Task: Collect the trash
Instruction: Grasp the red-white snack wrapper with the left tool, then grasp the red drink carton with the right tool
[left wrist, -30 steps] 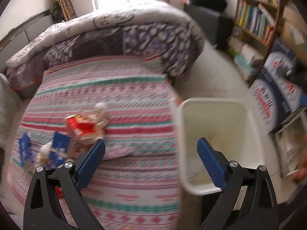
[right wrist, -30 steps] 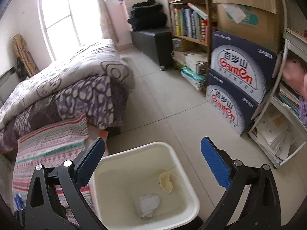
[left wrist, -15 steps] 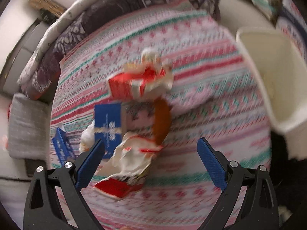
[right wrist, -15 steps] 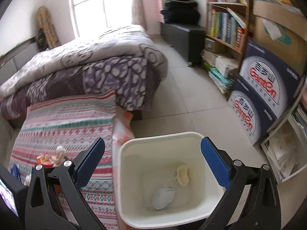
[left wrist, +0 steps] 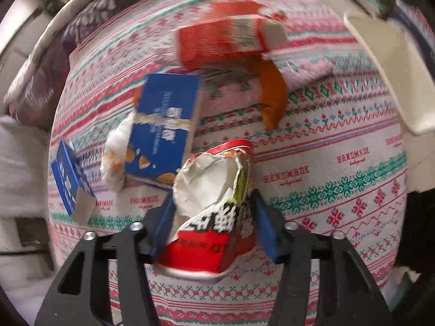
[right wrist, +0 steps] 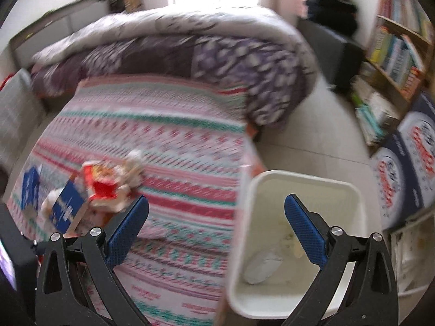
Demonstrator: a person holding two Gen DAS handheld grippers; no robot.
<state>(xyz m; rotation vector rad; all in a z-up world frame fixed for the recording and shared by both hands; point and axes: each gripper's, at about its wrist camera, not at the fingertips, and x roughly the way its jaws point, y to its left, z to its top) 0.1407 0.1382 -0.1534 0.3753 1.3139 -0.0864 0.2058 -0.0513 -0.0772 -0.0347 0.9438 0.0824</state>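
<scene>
Trash is lying on the striped patterned bedspread; the left gripper is closing on the crushed red-and-white paper cup between its blue pads. Right gripper is hanging open, empty. Next, I judge, carrying it right to the cream plastic bin.

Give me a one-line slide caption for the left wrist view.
Left gripper closing around a crushed red paper cup on the patterned bedspread, amid blue cartons and wrappers.
</scene>
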